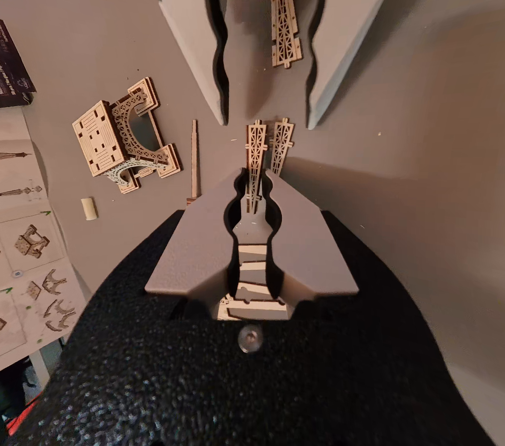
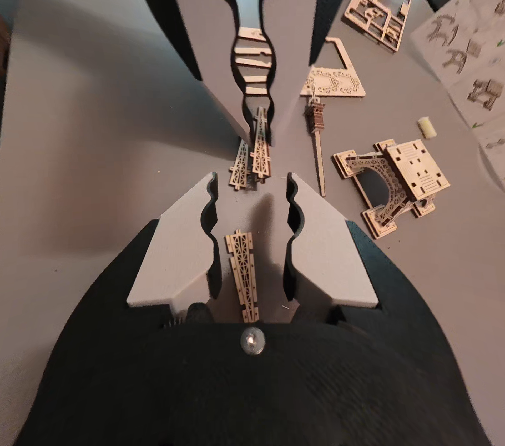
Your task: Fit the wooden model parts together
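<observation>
Several flat wooden lattice pieces lie on the grey table (image 1: 410, 104). My left gripper (image 1: 255, 172) is shut on one lattice piece (image 1: 256, 148), held on edge just above the table; it also shows in the right wrist view (image 2: 261, 156). A second lattice piece (image 1: 281, 148) lies right beside it. My right gripper (image 2: 252, 177) is open and faces the left gripper (image 2: 260, 141) tip to tip. A third lattice piece (image 2: 241, 277) lies flat between its fingers, untouched. The built tower base (image 2: 390, 186) stands to the right of it.
A thin spire stick (image 2: 317, 137) lies between the grippers and the base. A small cream cylinder (image 2: 426, 126), punched-out wooden sheets (image 2: 377, 9) and an instruction sheet (image 2: 464, 63) lie beyond. A dark box (image 1: 11, 72) sits at the left edge. A cut-out sheet (image 1: 251, 249) lies under my left gripper. Only a small space, under 4 cm, lies between the two pairs of fingers. The small cream cylinder (image 2: 426, 126) is about 20 cm from both grippers' fingertips. The left camera catches it too, in the left wrist view (image 1: 89, 208).
</observation>
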Tool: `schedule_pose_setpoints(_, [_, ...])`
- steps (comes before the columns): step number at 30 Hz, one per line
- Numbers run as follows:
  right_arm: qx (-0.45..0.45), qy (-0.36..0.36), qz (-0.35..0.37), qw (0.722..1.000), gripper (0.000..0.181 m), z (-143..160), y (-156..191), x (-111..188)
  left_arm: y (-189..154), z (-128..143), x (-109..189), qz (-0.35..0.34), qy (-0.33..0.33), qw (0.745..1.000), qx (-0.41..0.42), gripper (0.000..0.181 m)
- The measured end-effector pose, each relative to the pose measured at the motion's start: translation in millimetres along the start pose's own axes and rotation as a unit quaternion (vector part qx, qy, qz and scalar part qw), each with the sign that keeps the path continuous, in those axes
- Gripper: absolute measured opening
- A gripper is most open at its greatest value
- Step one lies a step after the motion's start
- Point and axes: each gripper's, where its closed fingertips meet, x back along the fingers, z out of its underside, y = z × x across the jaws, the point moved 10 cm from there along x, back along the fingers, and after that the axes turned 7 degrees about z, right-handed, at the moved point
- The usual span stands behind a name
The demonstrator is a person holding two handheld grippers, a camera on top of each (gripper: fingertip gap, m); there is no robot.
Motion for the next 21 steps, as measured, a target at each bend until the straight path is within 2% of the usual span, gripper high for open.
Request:
schedule_pose_setpoints(1, [-0.01, 0.004, -0.005, 1.0, 0.047, 1.2, -1.9, -1.8, -0.3, -0.3, 0.0, -0.001, -0.006, 1.0, -0.008, 0.009])
schedule_pose_setpoints(5, [-0.016, -0.001, -0.026, 1.0, 0.04, 1.7, -3.2, -3.5, -1.4, 5.6, -3.1, -0.006, -0.052, 0.997, -0.049, 0.009])
schedule_pose_setpoints(10, [0.007, 0.019, -0.019, 1.0, 0.036, 4.3, -4.0, -8.6, -3.2, 14.0, -9.4, -0.002, -0.098, 0.994, -0.05, 0.009])
schedule_pose_setpoints(13, [-0.001, 0.021, -0.027, 0.999, 0.035, 4.4, -5.2, -9.2, -5.2, 14.6, -9.3, -0.017, -0.094, 0.994, -0.058, 0.009])
schedule_pose_setpoints(16, [0.01, 0.014, -0.018, 1.0, 0.044, 4.1, -4.1, -8.2, -6.3, 15.7, -6.9, -0.046, -0.068, 0.995, -0.055, 0.009])
schedule_pose_setpoints(18, [0.023, 0.008, -0.014, 1.0, 0.041, 3.8, -1.6, -7.1, -7.5, 18.2, -1.3, -0.063, -0.053, 0.996, -0.043, 0.009])
schedule_pose_setpoints(21, [0.021, 0.009, -0.018, 1.0, 0.04, 3.7, -1.6, -7.4, -12.8, 17.8, 4.9, -0.057, -0.077, 0.995, -0.01, 0.009])
